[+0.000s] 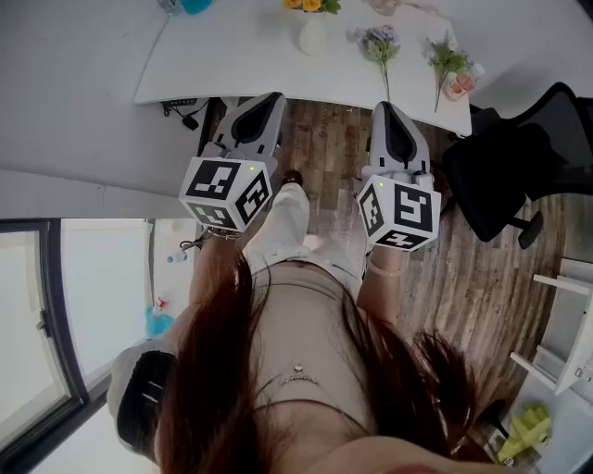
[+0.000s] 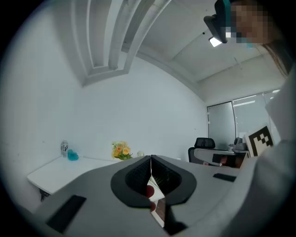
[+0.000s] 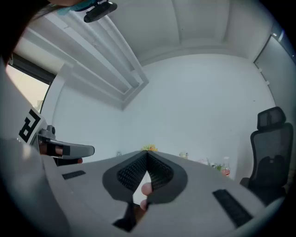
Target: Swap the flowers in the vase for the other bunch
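Flowers of yellow and orange colour point(image 1: 310, 5) stand in the white vase point(image 1: 313, 37) near the far side of the white table point(image 1: 232, 65). In the head view we see only their lower part, because the top border cuts them.

To the right of the vase, 2 loose bunches lie flat on the table. The purple bunch point(image 1: 378, 44) is near the vase, and the green bunch point(image 1: 445, 57) is further right, close to the table corner. Something pink point(image 1: 459, 85) lies just beside the green bunch; we cannot tell what it is.

We hold both tools level over the wooden floor point(image 1: 482, 278), in front of the table's near edge and well apart from the vase. The left hand-held gripper point(image 1: 273, 96) has its jaws pressed together, with nothing between them. The right hand-held gripper point(image 1: 382, 106) is the same — jaws fully together and empty.

In the left gripper view the yellow flowers show far behind the closed tips, a little to their left. In the right gripper view they show just above the tips.

A black office chair point(image 1: 519, 167) stands to the right of the table.
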Motion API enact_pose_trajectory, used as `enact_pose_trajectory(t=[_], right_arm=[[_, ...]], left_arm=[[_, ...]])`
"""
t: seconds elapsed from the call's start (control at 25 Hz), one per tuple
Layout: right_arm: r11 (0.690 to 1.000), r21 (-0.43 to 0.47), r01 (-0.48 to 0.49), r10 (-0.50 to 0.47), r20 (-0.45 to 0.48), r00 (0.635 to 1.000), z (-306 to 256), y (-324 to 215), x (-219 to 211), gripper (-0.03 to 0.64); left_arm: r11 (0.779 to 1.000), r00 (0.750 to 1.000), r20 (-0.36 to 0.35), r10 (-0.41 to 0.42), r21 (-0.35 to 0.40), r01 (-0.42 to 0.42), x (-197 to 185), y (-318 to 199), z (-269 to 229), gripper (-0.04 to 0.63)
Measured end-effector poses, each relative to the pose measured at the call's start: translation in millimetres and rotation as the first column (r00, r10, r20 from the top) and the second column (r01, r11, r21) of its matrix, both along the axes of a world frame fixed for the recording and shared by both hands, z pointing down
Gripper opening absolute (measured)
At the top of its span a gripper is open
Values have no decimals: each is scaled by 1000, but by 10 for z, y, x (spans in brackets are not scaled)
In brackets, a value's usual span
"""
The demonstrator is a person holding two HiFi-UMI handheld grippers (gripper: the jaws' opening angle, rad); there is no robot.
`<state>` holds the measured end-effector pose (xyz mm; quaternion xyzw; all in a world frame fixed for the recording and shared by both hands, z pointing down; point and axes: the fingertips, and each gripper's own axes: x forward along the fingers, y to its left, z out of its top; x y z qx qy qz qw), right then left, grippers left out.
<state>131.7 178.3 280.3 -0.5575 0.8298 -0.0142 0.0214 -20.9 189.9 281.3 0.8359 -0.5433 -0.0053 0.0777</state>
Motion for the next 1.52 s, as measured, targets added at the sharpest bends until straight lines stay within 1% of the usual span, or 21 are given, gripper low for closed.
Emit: enact_pose_trajectory(t=[0.16,0.28,0.52,0.72,0.88,1.08,1.36,1.52], right_arm=[[1000,-3,-2,2,1,1000,-15,-114,-5,26],[1000,-4,19,-19,14,1000,-14,-191,-35,26],[999,2,50,-50,-5,999,-14,-423,-146,28],[998,10,68,-68,-12,998,-62,-692,-246,28],[998,24,64,-63,-22,998,-147,-897,-297,28],[998,26,55,-55,-22,998,-179,-1143,-336,28],[999,28,31,-30,-42,999,-210,-1488,-394,28],[1000,24,16,-14,-59,998,-205,-1664,-428,28]], left_arm=[[1000,1000,-4,6,-8,-6,-14,-118,5,5],[1000,1000,-6,19,-21,-19,-4,-205,39,6],[999,1000,-14,21,-24,-21,-84,-468,65,9],[999,999,-18,43,-31,-43,-170,-768,112,44],[997,998,-25,58,-41,-59,-217,-1016,153,53],[995,996,-30,85,-49,-87,-227,-1313,216,81],[995,996,-36,77,-63,-79,-347,-1697,382,118],[992,994,-43,96,-81,-99,-365,-1899,479,139]])
